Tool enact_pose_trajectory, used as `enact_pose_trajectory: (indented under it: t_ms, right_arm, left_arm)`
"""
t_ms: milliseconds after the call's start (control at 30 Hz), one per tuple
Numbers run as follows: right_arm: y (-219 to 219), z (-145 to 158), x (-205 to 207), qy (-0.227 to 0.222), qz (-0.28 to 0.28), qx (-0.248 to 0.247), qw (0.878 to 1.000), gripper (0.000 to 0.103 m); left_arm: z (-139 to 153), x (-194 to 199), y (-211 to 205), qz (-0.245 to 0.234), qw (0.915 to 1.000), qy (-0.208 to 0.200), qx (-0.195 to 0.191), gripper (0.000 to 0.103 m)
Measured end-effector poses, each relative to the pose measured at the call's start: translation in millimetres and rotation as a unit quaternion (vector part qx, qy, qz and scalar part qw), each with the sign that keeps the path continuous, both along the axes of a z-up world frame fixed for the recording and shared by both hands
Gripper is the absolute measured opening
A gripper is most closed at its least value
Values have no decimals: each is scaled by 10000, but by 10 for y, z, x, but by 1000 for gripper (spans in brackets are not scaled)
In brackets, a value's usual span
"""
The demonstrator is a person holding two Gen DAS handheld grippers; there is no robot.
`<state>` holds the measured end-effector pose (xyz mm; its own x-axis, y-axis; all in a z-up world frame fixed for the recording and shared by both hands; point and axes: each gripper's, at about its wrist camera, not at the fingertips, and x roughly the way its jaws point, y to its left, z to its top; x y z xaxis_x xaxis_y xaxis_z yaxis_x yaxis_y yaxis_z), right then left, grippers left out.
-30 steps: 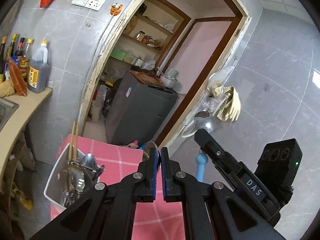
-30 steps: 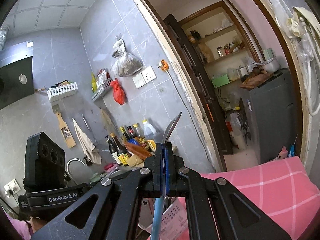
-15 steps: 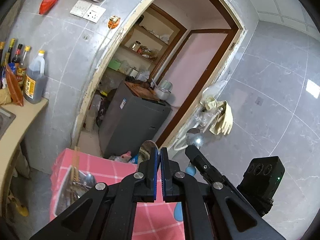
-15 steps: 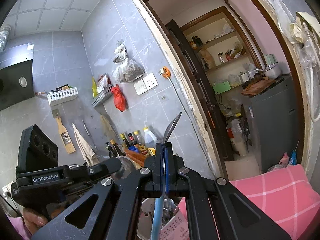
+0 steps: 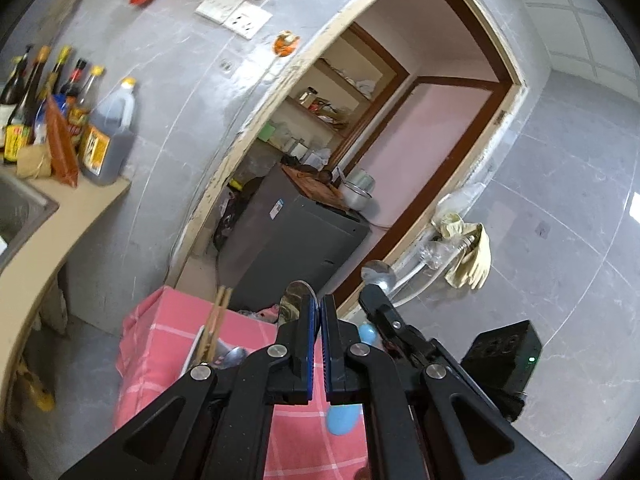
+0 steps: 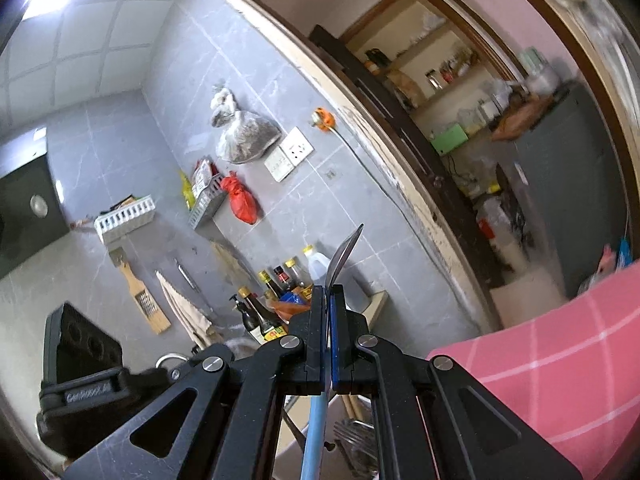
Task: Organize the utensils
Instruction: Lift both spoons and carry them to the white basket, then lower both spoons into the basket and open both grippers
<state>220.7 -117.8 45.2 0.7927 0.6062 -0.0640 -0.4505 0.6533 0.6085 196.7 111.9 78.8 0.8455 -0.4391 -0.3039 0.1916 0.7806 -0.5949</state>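
My left gripper is shut on a metal spoon whose bowl sticks up beside the blue pads. My right gripper is shut on a spoon with a light blue handle; its steel bowl points upward. That gripper and its spoon bowl also show in the left wrist view, to the right, with the blue handle below. A white utensil bin with chopsticks and spoons stands on the pink checked cloth below both grippers.
A beige counter with a sink and sauce bottles lies to the left. An open doorway with a grey cabinet is ahead. Gloves hang on the right wall.
Both grippers have risen and tilted, each still holding its spoon. In the left view the bin has slid further under the gripper and the counter bottles show larger.
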Motion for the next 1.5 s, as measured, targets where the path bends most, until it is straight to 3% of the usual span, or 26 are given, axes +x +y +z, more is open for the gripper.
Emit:
enact_pose_trajectory:
  t_ms: [233, 433, 867, 1100, 1500]
  right_arm:
    - [302, -399, 56, 102, -73, -131, 9998, 2]
    - [450, -581, -9, -56, -47, -676, 9977, 2]
    - [362, -511, -168, -316, 212, -1278, 9911, 5]
    - [451, -385, -203, -639, 234, -1520, 9860, 4]
    - [429, -462, -268, -384, 374, -1689, 9842, 4]
  left_arm:
    - [-224, 21, 140, 36, 9997, 53, -216, 4]
    - [-348, 16, 215, 58, 9997, 91, -211, 5]
    - [-509, -130, 156, 34, 9970, 172, 758, 7]
    - [-525, -162, 147, 49, 9958, 218, 893, 7]
    - [-526, -193, 147, 89, 9952, 249, 944, 8]
